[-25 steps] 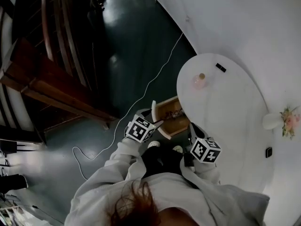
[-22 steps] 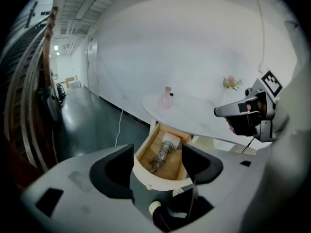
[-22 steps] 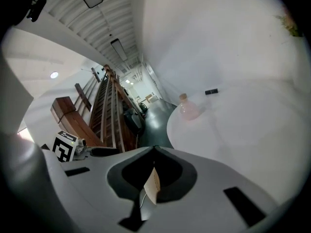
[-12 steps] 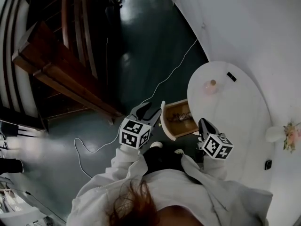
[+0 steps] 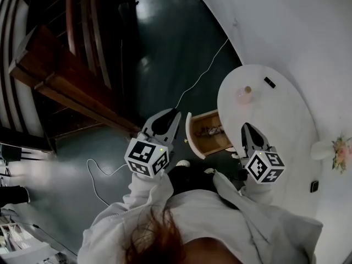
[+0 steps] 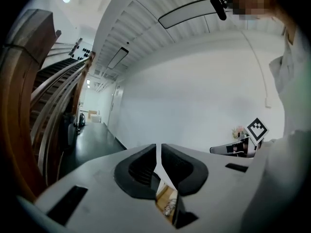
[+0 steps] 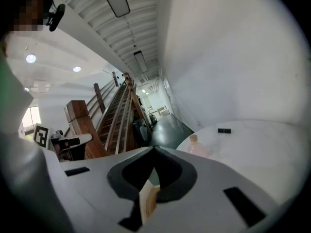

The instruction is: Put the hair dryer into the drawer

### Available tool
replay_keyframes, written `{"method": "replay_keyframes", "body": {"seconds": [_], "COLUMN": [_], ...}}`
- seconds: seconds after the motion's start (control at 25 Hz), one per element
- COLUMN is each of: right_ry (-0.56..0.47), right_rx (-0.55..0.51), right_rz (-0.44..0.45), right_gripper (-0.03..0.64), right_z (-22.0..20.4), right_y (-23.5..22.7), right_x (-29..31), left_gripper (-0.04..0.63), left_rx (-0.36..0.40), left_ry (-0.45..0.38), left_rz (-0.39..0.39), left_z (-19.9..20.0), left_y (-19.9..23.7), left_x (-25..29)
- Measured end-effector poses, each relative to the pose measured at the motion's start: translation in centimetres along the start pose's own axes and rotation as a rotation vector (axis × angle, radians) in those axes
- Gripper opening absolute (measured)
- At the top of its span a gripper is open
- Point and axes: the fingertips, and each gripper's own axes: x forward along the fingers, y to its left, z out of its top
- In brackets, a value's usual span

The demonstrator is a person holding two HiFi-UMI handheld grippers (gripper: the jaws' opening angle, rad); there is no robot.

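Holding both tools up above the furniture, we are carrying nothing in either. The left tool (image 6: 159, 152) is closing, its dark pads almost meeting with only a sliver of air between them. The right tool (image 7: 154, 150) is pinched together at the tips, also empty. The drawer (image 5: 212, 147) is standing open in the middle of the head view, pulled out from under the left edge of the white counter (image 5: 275, 120). A pale, mottled thing (image 5: 209, 131) is lying inside it. We are taking that to be the hair dryer, though it is too small and dim for us to be sure.

If so, we are judging the placing done and only the shutting of the drawer left. To do that well, we are aiming for a flat push on the pale front panel with a closed tool, straight along the slide. First we are checking that nothing is poking above the rim to jam. The white cable (image 5: 201, 73) trailing over the floor (image 5: 165, 48) is worth watching, as we cannot tell whether it belongs to the dryer.

The drawer is looking like bare light wood, boxy and thin-walled. The counter is smooth, matte and oval, carrying a small pinkish bottle (image 5: 246, 94) and a little black block (image 5: 269, 82). The floor is dark and glossy, and the staircase (image 5: 66, 81) at the upper left is brown wood.
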Motion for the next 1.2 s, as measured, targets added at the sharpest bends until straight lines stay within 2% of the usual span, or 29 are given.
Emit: {"method": "replay_keyframes", "body": {"seconds": [0.2, 0.32, 0.6, 1.2], "right_ry": [-0.073, -0.099, -0.102, -0.07], "right_rx": [-0.084, -0.1, -0.095, -0.059], "right_rz": [-0.062, -0.071, -0.087, -0.112], "right_gripper": [0.049, 0.049, 0.049, 0.049], "right_z": [2.4, 3.2, 3.3, 2.8], "right_y": [-0.9, -0.8, -0.9, -2.4], "right_x": [-0.8, -0.8, 0.0, 1.3], "left_gripper": [0.029, 0.026, 0.023, 0.023], "left_rx": [-0.026, -0.03, -0.018, -0.012], "left_ry": [0.03, 0.052, 0.087, 0.135], "left_rz": [-0.002, -0.015, -0.053, -0.084], "left_z": [-0.6, -1.2, -1.8, -3.0], "left_y": [0.4, 0.4, -0.1, -0.3], "left_x": [0.4, 1.0, 3.4, 5.9]}}
